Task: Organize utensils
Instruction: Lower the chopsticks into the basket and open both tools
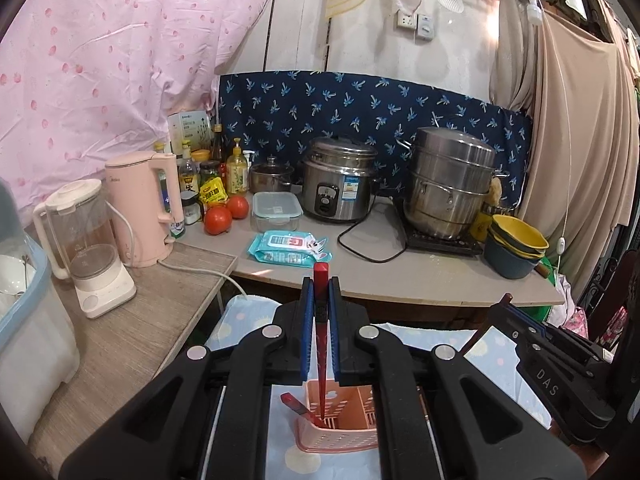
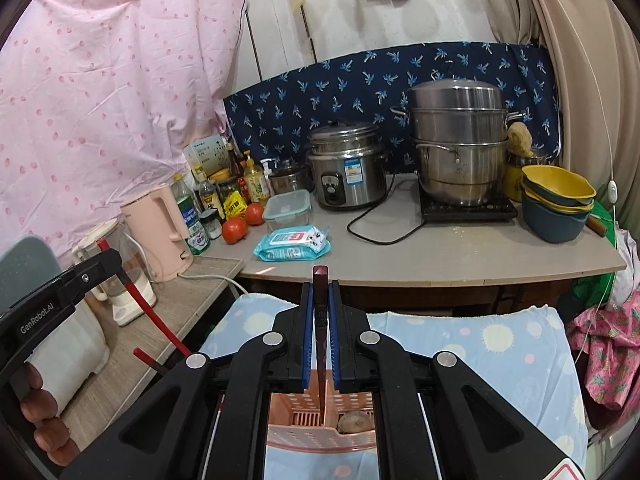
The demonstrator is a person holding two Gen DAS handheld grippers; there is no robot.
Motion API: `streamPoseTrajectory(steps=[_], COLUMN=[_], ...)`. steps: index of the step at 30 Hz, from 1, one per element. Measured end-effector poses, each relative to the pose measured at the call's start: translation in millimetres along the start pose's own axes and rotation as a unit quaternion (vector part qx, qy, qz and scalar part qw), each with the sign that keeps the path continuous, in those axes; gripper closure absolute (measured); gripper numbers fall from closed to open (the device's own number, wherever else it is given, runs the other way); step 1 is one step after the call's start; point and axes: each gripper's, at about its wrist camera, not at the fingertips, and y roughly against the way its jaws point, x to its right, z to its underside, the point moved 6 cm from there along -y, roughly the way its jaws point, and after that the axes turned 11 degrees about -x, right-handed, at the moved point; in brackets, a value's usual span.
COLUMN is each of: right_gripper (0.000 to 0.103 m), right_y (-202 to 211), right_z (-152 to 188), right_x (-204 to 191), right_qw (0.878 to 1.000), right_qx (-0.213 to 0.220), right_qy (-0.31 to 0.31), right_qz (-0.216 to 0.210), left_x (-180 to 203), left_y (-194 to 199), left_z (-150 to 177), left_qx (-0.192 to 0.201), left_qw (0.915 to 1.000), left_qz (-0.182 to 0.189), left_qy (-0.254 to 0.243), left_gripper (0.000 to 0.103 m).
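**Chopsticks held over the utensil holder**

While each gripper is clamped on one chopstick, the insertion step is judged to be in hand. A bright red tapered chopstick is pinched by the left gripper, its tip inside the pink perforated plastic utensil holder; another red utensil leans at the holder's left rim. A dark red-brown chopstick is gripped by the right gripper above the holder's central divider. A straight lowering, then release, is called for next. Little room is left between the holder's walls.
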Motion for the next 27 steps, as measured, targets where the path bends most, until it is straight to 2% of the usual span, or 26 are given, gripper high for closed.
streamPoseTrajectory(steps=[6,9,11,14,20,27], right_gripper=[0.096,0.088,0.086,0.083,0.083,0.083], right_y=[-8.9,-5.7,-2.4,1.9,10.7,23.8], right_z=[5.5,5.8,5.6,6.3,12.8,35.7], right_x=[0.1,1.4,2.9,5.3,6.2,0.2], right_qw=[1.000,1.000,1.000,1.000,1.000,1.000], right_qx=[-0.009,0.001,0.006,0.008,0.005,-0.004], right_qy=[0.006,0.006,0.003,0.001,0.002,0.008], right_qz=[0.006,0.012,0.012,0.014,0.013,0.010], left_x=[-2.7,-4.1,-5.8,-7.4,-10.1,-10.3], left_y=[-7.7,-6.6,-6.1,-2.5,6.5,23.8], left_z=[4.0,4.9,5.5,7.1,14.8,29.5], left_qx=[-0.007,-0.006,-0.007,-0.004,-0.004,-0.003], left_qw=[1.0000,0.9999,0.9998,0.9997,0.9994,0.9990], left_qz=[-0.004,-0.010,-0.015,-0.025,-0.033,-0.045], left_qy=[0.004,0.008,0.010,0.008,0.006,-0.006], left_gripper=[0.095,0.092,0.079,0.071,0.071,0.071])
